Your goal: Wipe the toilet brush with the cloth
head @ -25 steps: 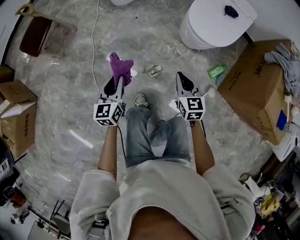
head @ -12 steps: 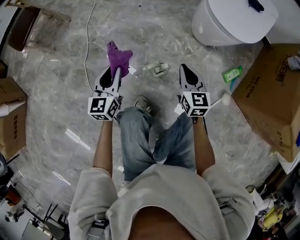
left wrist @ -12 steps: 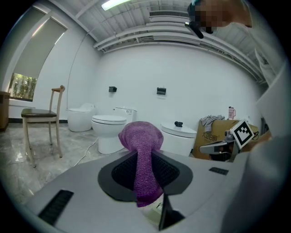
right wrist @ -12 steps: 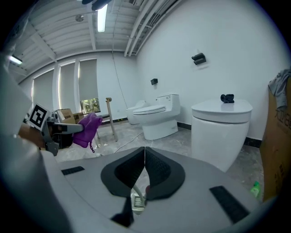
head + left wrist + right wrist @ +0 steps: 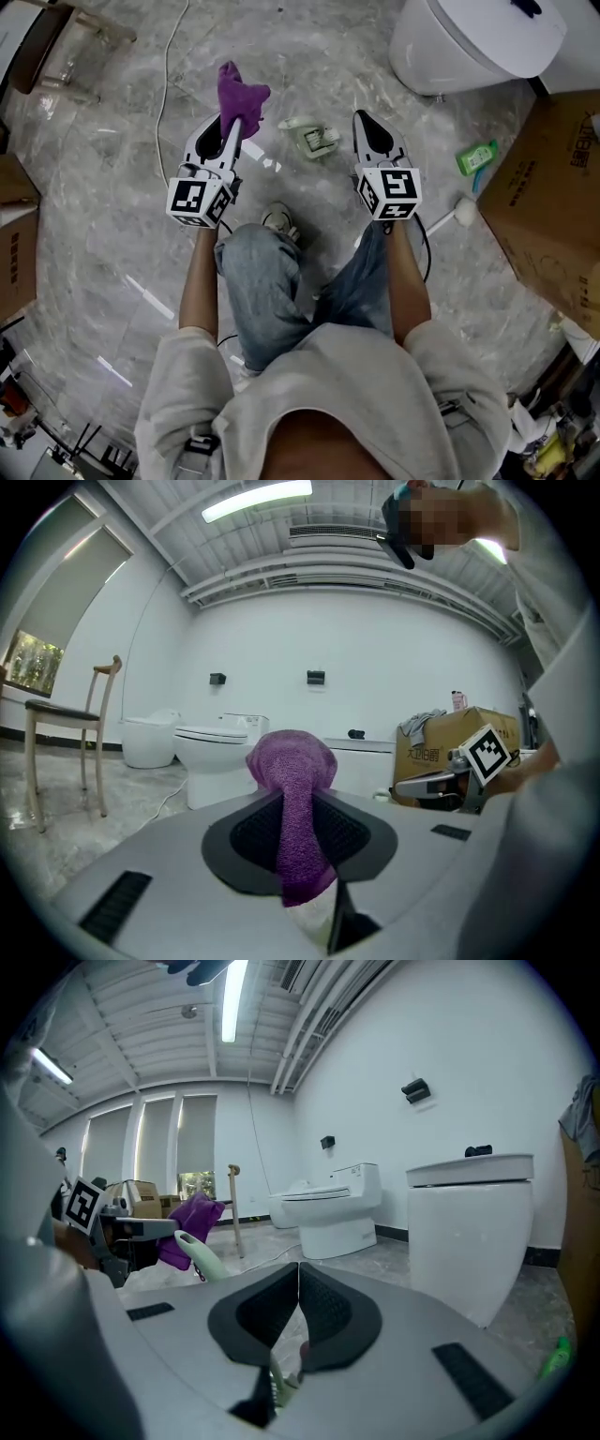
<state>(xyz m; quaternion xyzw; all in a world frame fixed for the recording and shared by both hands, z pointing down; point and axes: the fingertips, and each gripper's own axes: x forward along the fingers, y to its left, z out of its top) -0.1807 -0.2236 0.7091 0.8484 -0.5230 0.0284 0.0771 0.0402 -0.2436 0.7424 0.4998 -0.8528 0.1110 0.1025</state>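
Note:
My left gripper (image 5: 228,128) is shut on a purple cloth (image 5: 240,94), which bunches up beyond the jaw tips. In the left gripper view the cloth (image 5: 292,766) hangs down between the jaws of that gripper (image 5: 302,803). My right gripper (image 5: 368,124) is level with it, to the right, jaws closed. In the right gripper view a pale green toilet brush handle (image 5: 195,1249) runs from low between the jaws of the right gripper (image 5: 298,1274) up to the left, toward the cloth. A white brush head (image 5: 466,212) shows right of that gripper.
A white toilet (image 5: 469,42) stands ahead on the right, beside a cardboard box (image 5: 553,216). A green bottle (image 5: 478,155) and a small packet (image 5: 319,141) lie on the marble floor. A cable (image 5: 167,84) and a chair (image 5: 47,37) are at the left.
Both grippers have risen slightly in the head view as the person stepped toward the toilet. The left still holds the cloth, and the brush head has swung out to the right.

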